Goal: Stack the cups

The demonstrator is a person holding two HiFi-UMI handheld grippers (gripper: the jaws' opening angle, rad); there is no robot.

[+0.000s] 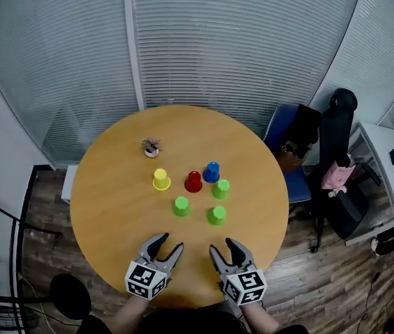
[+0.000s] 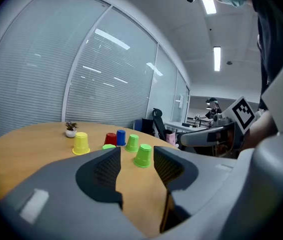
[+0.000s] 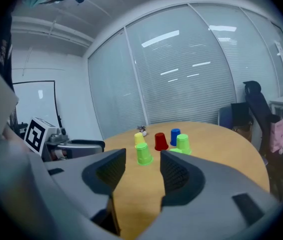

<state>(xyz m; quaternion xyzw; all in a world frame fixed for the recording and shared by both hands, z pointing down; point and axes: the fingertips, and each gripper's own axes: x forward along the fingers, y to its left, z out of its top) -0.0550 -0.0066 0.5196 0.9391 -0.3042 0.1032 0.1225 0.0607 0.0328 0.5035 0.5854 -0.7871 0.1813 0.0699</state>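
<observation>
Shows a round wooden table bearing the red cup; nearer than it, left gripper and right gripper, jaws of both apart and empty. Leaves cups unstacked: yellow cup left of the red, blue cup and green cups right and nearer. Risks toppling neighbours through a hasty reach into that tight cluster.

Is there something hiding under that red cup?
The red cup stands mouth down on the table. Nothing pokes out around its rim. Its inside is fully covered, so whether anything sits under it cannot be told.
</observation>
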